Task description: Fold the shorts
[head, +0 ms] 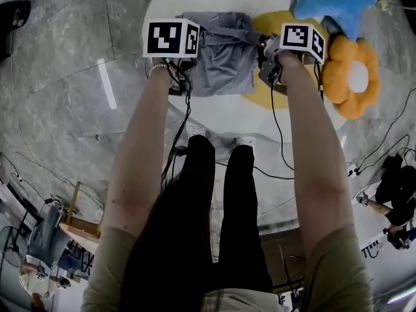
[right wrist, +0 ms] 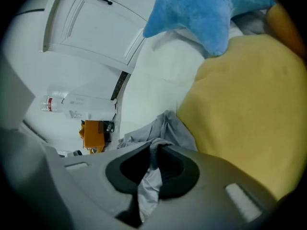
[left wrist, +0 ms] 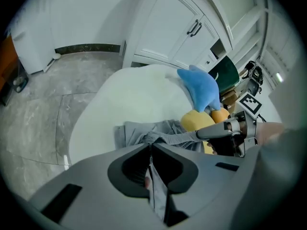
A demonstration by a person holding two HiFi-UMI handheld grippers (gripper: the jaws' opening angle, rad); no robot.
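The shorts (head: 224,54) are grey and creased, lying in a rumpled heap on a white round top (head: 214,119). One edge is pulled taut between the two grippers. The left gripper (left wrist: 150,150) has its jaws closed on a fold of the grey cloth, and the right gripper (right wrist: 154,153) is likewise clamped on cloth. A yellow cushion (head: 276,25) presses against the shorts' right side, close by the right gripper. Beyond it lie a blue star cushion (head: 331,2) and an orange flower cushion (head: 351,77). Count: one pair of shorts, three cushions, two grippers.
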